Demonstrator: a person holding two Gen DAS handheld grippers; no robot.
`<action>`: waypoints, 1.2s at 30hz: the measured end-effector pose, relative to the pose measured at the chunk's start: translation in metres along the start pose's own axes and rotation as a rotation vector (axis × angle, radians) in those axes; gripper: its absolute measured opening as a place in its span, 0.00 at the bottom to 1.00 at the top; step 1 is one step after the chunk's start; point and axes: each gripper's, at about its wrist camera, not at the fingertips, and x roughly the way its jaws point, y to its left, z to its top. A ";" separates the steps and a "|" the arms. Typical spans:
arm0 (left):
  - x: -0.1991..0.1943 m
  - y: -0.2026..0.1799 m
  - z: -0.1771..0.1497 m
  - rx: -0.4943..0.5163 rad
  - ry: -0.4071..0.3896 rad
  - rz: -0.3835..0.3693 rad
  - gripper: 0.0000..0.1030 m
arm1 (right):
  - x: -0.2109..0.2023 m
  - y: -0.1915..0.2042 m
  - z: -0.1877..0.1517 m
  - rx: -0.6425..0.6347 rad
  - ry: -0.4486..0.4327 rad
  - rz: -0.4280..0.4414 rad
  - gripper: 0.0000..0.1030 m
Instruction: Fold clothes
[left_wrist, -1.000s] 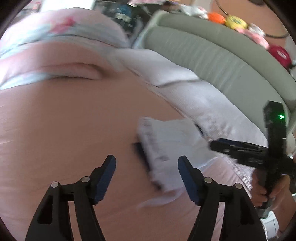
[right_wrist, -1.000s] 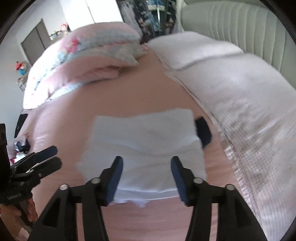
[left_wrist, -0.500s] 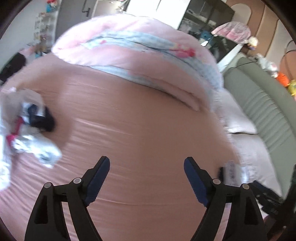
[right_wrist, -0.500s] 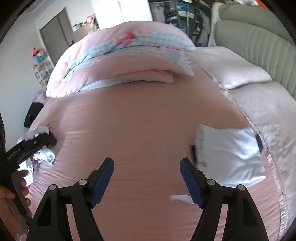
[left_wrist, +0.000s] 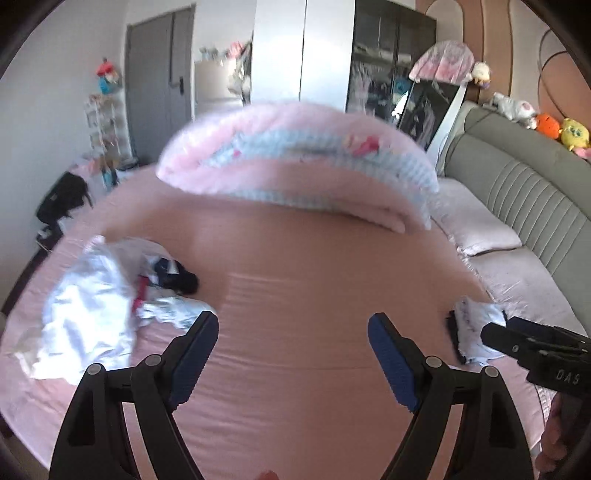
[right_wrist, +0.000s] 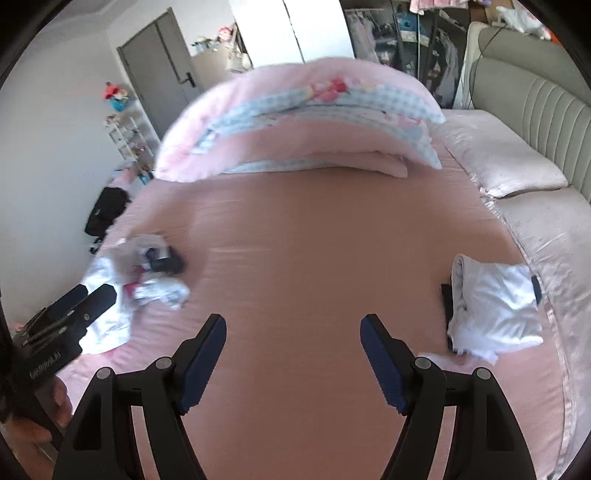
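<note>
Your folded white garment (right_wrist: 495, 308) lies at the right of the right wrist frame, its long axis running toward the lower right, a dark piece (right_wrist: 446, 306) under its left edge. The unfolded clothes pile (right_wrist: 136, 291) sits mid-left on the pink bed sheet (right_wrist: 314, 236). Your left gripper (left_wrist: 293, 354) and right gripper (right_wrist: 293, 352) are both spread wide and empty, jaws just opened further.

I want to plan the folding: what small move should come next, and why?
Probably bring the left gripper toward the loose pile to pick one garment. The folded stack already lies beside the pillows, both grippers are open and hold nothing, and the pile lies crumpled on the sheet.
</note>
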 end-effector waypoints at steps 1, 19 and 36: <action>-0.018 -0.001 -0.003 0.009 -0.022 0.014 0.80 | -0.015 0.008 -0.007 -0.017 -0.010 -0.008 0.74; -0.182 0.002 -0.139 0.031 -0.078 0.044 0.81 | -0.162 0.065 -0.203 -0.045 -0.144 -0.135 0.81; -0.180 -0.005 -0.206 -0.006 0.037 0.019 0.81 | -0.161 0.050 -0.257 -0.023 -0.077 -0.154 0.81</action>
